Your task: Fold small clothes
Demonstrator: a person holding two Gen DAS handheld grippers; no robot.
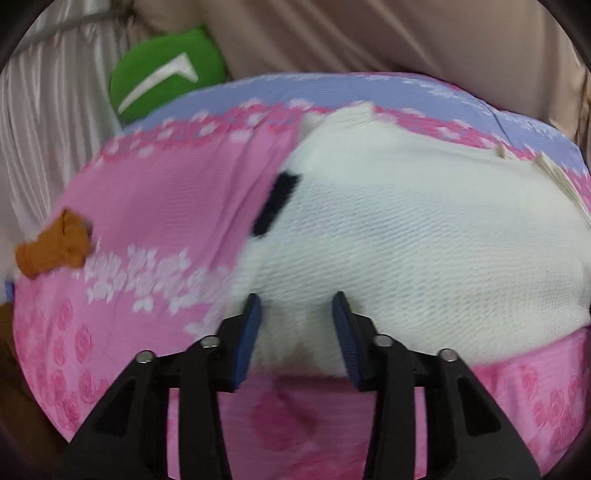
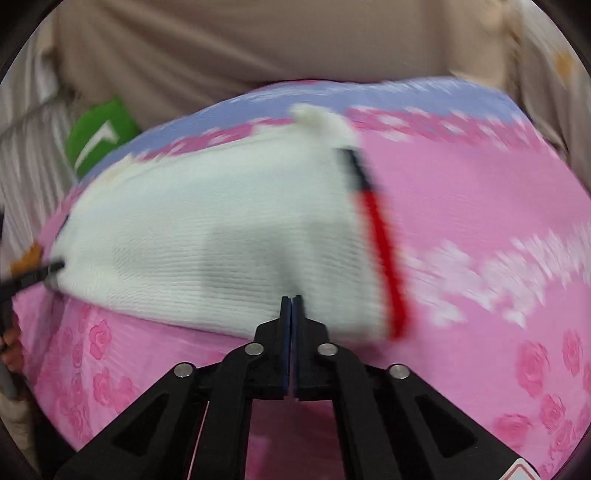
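Note:
A white knitted garment [image 1: 406, 229] lies spread on a pink flowered sheet [image 1: 159, 206]. It has a black mark on its left edge in the left wrist view and a black-and-red stripe [image 2: 380, 236] on its right edge in the right wrist view. My left gripper [image 1: 295, 306] is open, its blue pads either side of the garment's near hem. My right gripper [image 2: 291, 301] is shut at the near hem of the garment [image 2: 221, 229], apparently pinching it. The left gripper's tip [image 2: 33, 275] shows at the garment's left edge.
A green cushion with a white mark [image 1: 166, 70] lies at the back left. An orange-brown cloth [image 1: 55, 245] sits on the sheet's left edge. Beige fabric [image 1: 369, 33] rises behind the bed. The sheet has a lilac band [image 2: 369, 94] along its far side.

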